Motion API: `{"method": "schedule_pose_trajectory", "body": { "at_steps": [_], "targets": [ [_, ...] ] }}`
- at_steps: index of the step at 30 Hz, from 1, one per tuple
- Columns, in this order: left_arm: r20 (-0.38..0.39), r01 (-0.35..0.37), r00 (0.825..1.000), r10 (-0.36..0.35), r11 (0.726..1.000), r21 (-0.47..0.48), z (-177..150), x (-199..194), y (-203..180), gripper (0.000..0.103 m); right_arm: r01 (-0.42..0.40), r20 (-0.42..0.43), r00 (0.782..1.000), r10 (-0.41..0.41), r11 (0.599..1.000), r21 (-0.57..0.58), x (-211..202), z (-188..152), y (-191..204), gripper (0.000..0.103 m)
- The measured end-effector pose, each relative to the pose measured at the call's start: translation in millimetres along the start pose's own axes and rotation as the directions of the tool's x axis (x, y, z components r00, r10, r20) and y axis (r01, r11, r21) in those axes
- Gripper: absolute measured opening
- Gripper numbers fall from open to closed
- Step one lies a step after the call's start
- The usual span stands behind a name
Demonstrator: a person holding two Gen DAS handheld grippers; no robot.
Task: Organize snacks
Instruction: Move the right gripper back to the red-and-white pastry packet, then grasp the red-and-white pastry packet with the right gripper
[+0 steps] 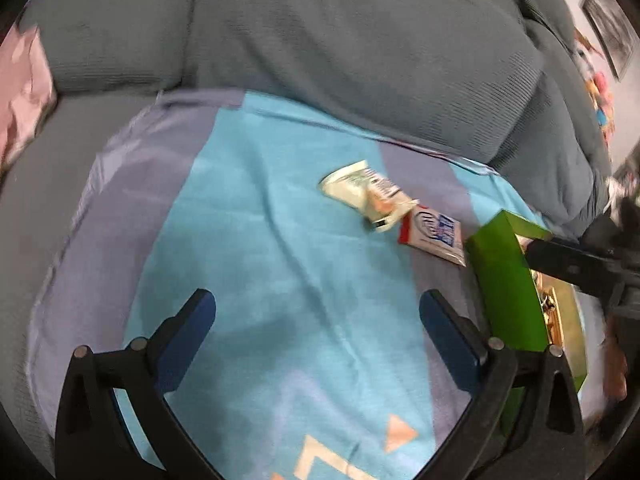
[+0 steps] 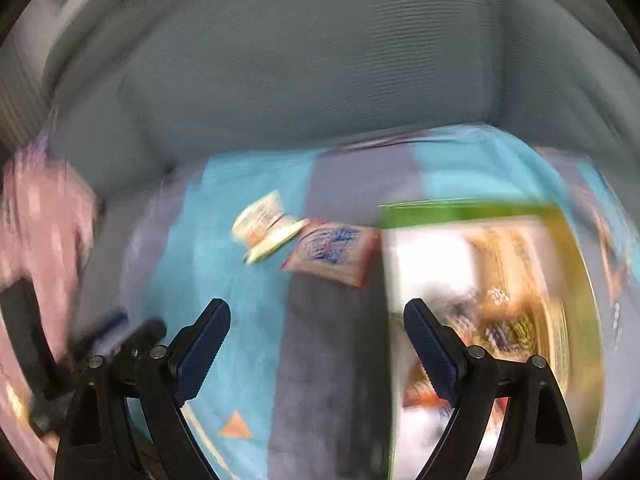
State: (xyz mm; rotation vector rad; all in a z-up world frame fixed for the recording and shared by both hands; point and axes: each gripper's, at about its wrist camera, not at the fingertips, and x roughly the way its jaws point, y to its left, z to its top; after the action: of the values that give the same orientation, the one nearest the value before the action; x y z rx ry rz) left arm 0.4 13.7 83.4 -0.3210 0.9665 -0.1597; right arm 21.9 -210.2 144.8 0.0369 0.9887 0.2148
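While both the left tongs [image 1: 318,310] and the right tongs [image 2: 317,322] stand wide apart and empty, two snack packets lie touching on the blue cloth [image 1: 256,264] over the sofa, just beside the green box [image 1: 506,280]. The pale crumpled packet [image 1: 366,196] and the flat red-and-white sachet [image 1: 434,234] look light, soft and crinkly, probably best pinched across a flat edge.

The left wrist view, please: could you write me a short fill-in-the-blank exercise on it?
1. The pale packet and the red-edged sachet lie on a blue ____.
2. The box beside the sachet is ____ outside.
3. The left gripper jaws stand ____, with nothing between them.

Missing words: cloth; green; open
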Motion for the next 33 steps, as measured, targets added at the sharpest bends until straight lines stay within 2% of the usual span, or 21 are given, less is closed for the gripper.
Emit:
{"method": "schedule_pose_trajectory", "body": {
  "at_steps": [1,2,3,5,8,10,13,16,19,21,23,25,27,30,31,33],
  "targets": [
    [-0.018,-0.003,1.0,0.003,0.999,-0.033,1,2,6,0.102,0.001,-0.047,0.999,-0.006,0.992,-0.123,16,16,20,0.089],
    [-0.026,-0.003,1.0,0.001,0.998,-0.058,2,4,11,0.102,0.02,-0.117,0.992,-0.049,0.971,-0.237,36,30,38,0.089],
    [-0.025,-0.003,1.0,0.001,0.998,-0.064,4,5,13,0.102,0.073,-0.187,0.972,-0.14,0.942,-0.327,58,39,50,0.089],
    [-0.018,-0.037,0.999,0.036,0.997,-0.063,8,6,17,0.102,0.12,-0.238,0.941,-0.24,0.896,-0.428,85,47,61,0.089],
    [-0.017,-0.048,0.999,0.046,0.995,-0.086,10,5,23,0.102,0.094,-0.299,0.911,-0.285,0.848,-0.522,118,55,65,0.089],
    [-0.042,-0.028,0.999,0.024,0.996,-0.08,11,9,27,0.102,0.109,-0.324,0.892,-0.314,0.847,-0.52,139,63,58,0.089],
    [-0.059,-0.025,0.998,0.022,0.998,-0.064,10,13,26,0.102,0.084,-0.413,0.85,-0.327,0.858,-0.506,169,64,47,0.089],
    [-0.069,-0.019,0.998,0.015,0.998,-0.067,11,15,27,0.102,0.078,-0.425,0.835,-0.349,0.84,-0.537,185,64,41,0.089],
    [-0.095,-0.008,0.995,0.002,0.998,-0.063,11,20,27,0.102,0.035,-0.46,0.831,-0.314,0.854,-0.52,193,65,33,0.089],
    [-0.101,-0.016,0.995,0.009,0.998,-0.064,11,23,27,0.102,0.011,-0.484,0.833,-0.268,0.883,-0.47,195,68,25,0.089],
    [-0.104,-0.024,0.994,0.017,0.998,-0.067,10,24,28,0.102,0.004,-0.514,0.826,-0.229,0.916,-0.402,197,68,15,0.088],
    [-0.108,-0.02,0.994,0.012,0.997,-0.069,10,24,28,0.102,-0.008,-0.541,0.823,-0.172,0.949,-0.315,195,67,8,0.075],
    [-0.113,-0.016,0.994,0.008,0.997,-0.07,10,25,29,0.102,-0.008,-0.538,0.83,-0.149,0.961,-0.278,188,66,7,0.067],
    [-0.125,-0.03,0.992,0.021,0.997,-0.071,9,27,29,0.102,-0.005,-0.562,0.817,-0.131,0.972,-0.235,182,56,15,0.067],
    [-0.126,-0.036,0.992,0.027,0.997,-0.07,8,26,29,0.102,0.008,-0.553,0.821,-0.142,0.971,-0.238,178,50,21,0.067],
    [-0.124,-0.039,0.992,0.03,0.997,-0.072,8,24,29,0.102,-0.018,-0.558,0.823,-0.106,0.977,-0.212,171,38,32,0.067]
  ]
}}
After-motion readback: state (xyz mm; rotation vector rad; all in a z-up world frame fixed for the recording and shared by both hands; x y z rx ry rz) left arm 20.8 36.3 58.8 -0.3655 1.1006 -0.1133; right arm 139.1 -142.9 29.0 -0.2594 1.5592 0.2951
